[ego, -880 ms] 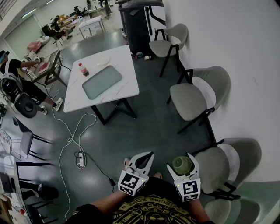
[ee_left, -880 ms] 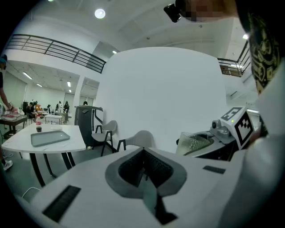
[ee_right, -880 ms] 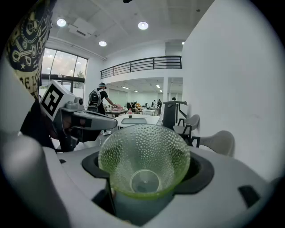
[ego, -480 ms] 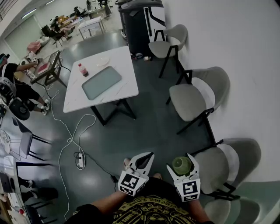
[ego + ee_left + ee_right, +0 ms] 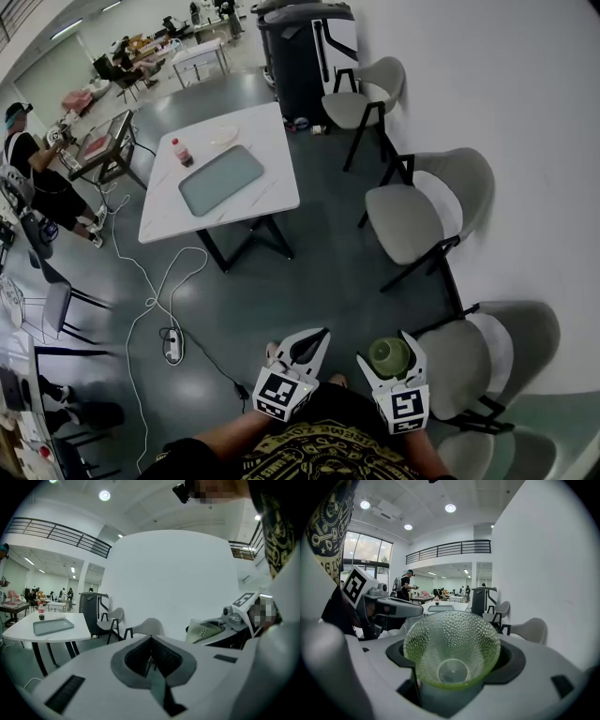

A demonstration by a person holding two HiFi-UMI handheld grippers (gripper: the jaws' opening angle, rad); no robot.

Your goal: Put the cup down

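R tongs carry the cup; it's not set down yet.

Green dimpled cup (image 5: 452, 651) sits clamped between the wide-set jaws of the right gripper (image 5: 386, 345), rim up, near the body. Left gripper (image 5: 319, 336) has its jaws pinched together w/ nothing in them. Both are held low, close to the torso, side by side, pointing fwd. The white table (image 5: 267, 127) is far left, so to do this well: keep the cup level, lower its base flat onto bare top clear of the tray (image 5: 221, 178) & bottle (image 5: 179, 151), then release.
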